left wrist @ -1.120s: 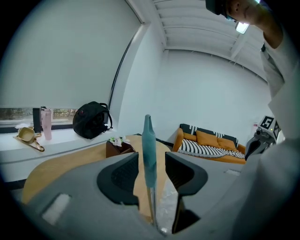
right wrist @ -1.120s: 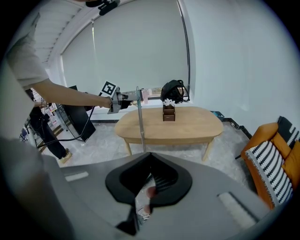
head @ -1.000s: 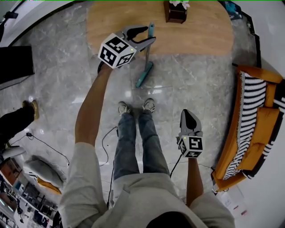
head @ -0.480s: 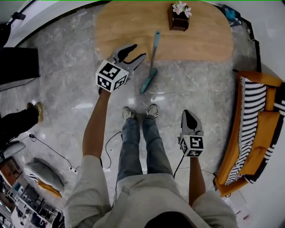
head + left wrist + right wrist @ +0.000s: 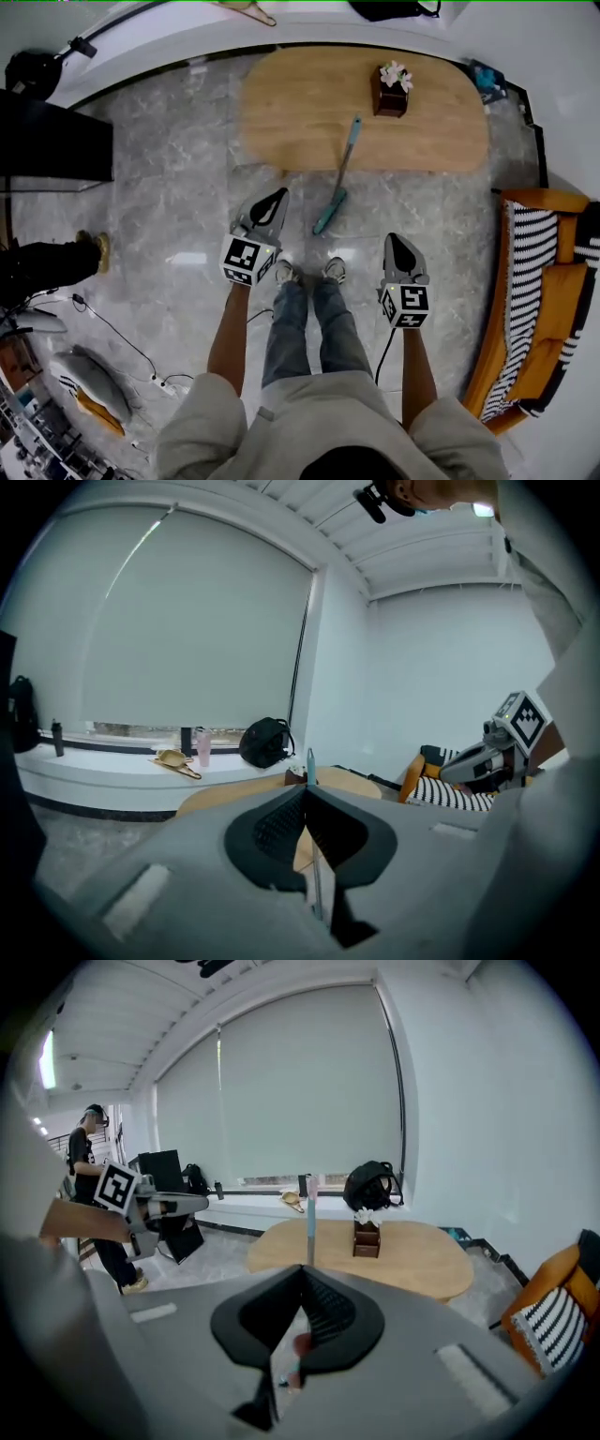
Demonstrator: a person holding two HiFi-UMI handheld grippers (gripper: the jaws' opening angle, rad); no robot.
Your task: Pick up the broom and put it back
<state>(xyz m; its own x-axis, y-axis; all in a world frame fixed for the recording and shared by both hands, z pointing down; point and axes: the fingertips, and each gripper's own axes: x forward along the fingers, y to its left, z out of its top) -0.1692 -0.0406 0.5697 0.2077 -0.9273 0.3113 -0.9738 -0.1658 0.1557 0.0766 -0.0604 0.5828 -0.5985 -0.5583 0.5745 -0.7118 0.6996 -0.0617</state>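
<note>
The broom [image 5: 343,169] has a teal handle and head; it leans with its handle top on the edge of the oval wooden table [image 5: 281,103] and its head on the floor. My left gripper [image 5: 279,195] hangs near my feet, to the left of the broom and apart from it. Its jaws are closing and stand together with nothing between them. In the left gripper view the broom handle [image 5: 310,761] rises just beyond the left gripper [image 5: 306,789]. My right gripper [image 5: 394,238] is shut and empty, right of the broom. The broom handle [image 5: 309,1213] also stands ahead of the right gripper [image 5: 305,1269].
A flower box [image 5: 393,89] stands on the table. An orange sofa [image 5: 534,281] with a striped cushion lines the right side. A black cabinet [image 5: 56,141] is at the left. Cables [image 5: 112,323] and another person's shoe [image 5: 94,248] lie on the left floor.
The left gripper, open beside the broom handle before, has drawn back toward my feet and shut empty. The broom stays leaning on the table. The right gripper has barely shifted.
</note>
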